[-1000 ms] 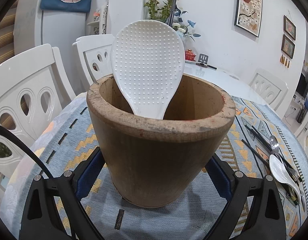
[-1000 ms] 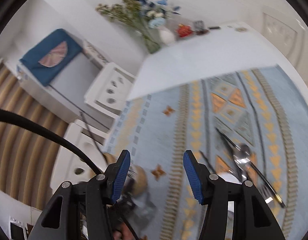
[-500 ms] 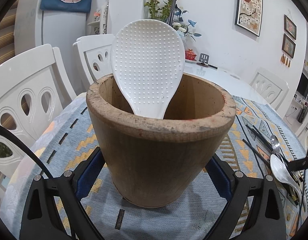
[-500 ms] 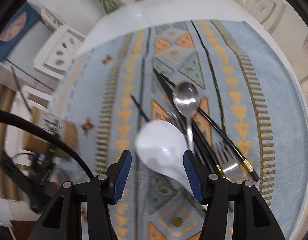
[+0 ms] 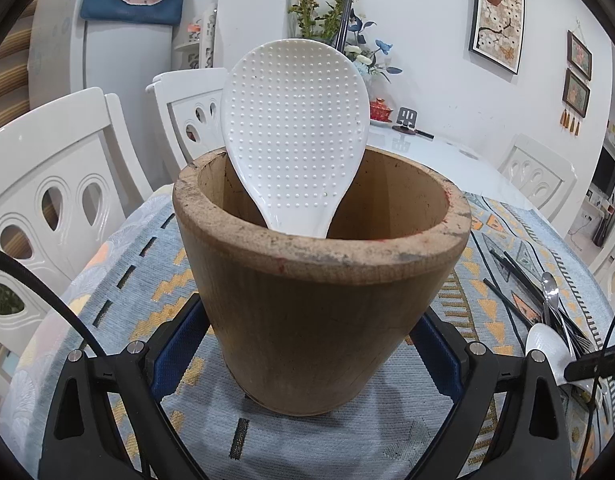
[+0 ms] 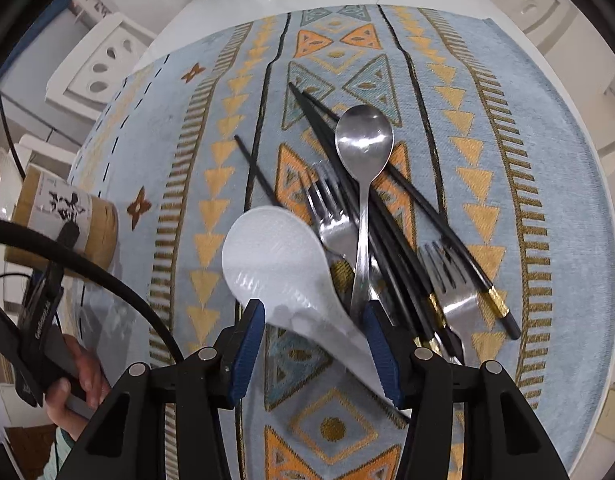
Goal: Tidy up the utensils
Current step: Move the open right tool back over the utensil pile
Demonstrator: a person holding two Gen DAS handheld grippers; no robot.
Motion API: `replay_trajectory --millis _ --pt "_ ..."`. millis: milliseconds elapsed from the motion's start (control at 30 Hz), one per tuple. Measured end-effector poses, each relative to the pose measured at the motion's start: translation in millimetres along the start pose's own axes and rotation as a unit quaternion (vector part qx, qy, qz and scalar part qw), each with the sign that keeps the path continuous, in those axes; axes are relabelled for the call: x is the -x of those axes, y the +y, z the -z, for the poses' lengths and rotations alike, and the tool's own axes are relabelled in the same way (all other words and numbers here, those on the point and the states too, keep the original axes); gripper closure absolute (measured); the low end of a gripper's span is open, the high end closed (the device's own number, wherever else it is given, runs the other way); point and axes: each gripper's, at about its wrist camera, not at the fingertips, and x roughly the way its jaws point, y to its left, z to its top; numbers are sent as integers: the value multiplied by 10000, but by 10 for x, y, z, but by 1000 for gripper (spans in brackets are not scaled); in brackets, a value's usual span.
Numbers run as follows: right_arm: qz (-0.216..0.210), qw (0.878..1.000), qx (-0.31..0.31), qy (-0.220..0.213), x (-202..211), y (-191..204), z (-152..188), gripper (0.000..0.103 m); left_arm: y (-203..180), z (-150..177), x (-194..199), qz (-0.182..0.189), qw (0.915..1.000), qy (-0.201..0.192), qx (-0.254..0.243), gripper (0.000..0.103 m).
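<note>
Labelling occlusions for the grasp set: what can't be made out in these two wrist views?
- Left wrist: handle of the white dimpled rice paddle, hidden inside the brown wooden holder.
- Left wrist: pad contact of the left gripper, blocked by the holder's wall.
- Right wrist: handle end of the translucent white rice scoop, blurred and passing behind the right gripper.
- Right wrist: handles of the two steel forks, buried under black chopsticks.

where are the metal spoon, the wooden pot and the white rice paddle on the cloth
metal spoon (image 6: 363, 140), right wrist view, on its bowl
wooden pot (image 5: 307, 320), left wrist view, on its front wall
white rice paddle (image 6: 275, 256), right wrist view, on its blade
</note>
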Motion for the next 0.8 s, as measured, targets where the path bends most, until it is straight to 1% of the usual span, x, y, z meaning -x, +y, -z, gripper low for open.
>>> replay_trajectory --millis 100,233,367,433,467,500,600,667,800 --pt "161 9997 204 37 -37 98 8 52 13 -1 -8 15 10000 3 9 7" --pt "275 9983 507 103 -92 224 -16 52 17 1 -5 12 10000 5 8 7" --pt "547 9949 821 211 -150 365 -31 52 16 0 -5 15 10000 0 11 7" --pt "631 9936 894 266 -168 409 -19 59 17 3 -7 16 10000 -3 12 7" --pt "663 9932 902 318 -180 433 -16 66 16 2 -7 15 10000 -1 12 7" --pt "676 9930 877 408 -192 441 -9 70 16 2 -7 14 10000 -1 11 7" --pt "562 9943 636 647 -211 435 23 77 16 2 -7 15 10000 -1 12 7" --pt "376 9949 410 843 -247 427 18 79 15 2 -7 16 10000 -1 12 7" --pt "-382 9918 -218 1203 -302 362 105 80 15 2 -7 16 10000 -1 12 7"
